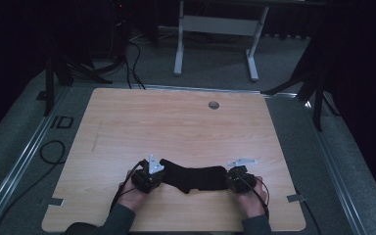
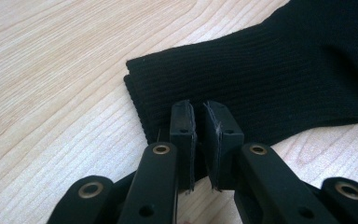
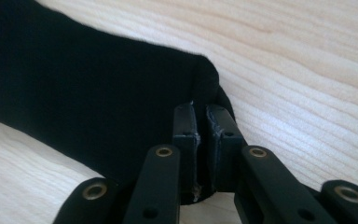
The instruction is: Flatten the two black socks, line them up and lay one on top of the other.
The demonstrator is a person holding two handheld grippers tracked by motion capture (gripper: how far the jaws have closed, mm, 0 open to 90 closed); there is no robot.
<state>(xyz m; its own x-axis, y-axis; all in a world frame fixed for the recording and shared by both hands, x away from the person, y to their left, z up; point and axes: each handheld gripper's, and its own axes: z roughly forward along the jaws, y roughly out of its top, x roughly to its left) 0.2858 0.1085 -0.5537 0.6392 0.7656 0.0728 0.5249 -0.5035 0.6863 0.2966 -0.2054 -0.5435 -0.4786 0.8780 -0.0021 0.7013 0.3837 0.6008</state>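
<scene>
- Black sock (image 1: 196, 178): laid flat and stretched lengthwise near the front edge of the bench (image 1: 176, 122), between the two hands. Ribbed cuff end is turned toward the left claw, rounded toe end toward the right claw. Judged to be held at both ends so that the fabric is kept taut and smooth.
- Left claw (image 2: 199, 122): jaws drawn nearly together with a narrow slit between them, at the lower edge of the cuff (image 2: 177, 88). Fabric appears pinched between the pads; the grip looks light.
- Right claw (image 3: 201, 122): jaws likewise nearly closed, set on the toe (image 3: 205, 81), where the fabric is bunched against the pads. Judged to be grasping the toe end.
- Bench: pale wood grain, with a grey round grommet (image 1: 213, 105) set at the far side, well apart from the sock.
</scene>
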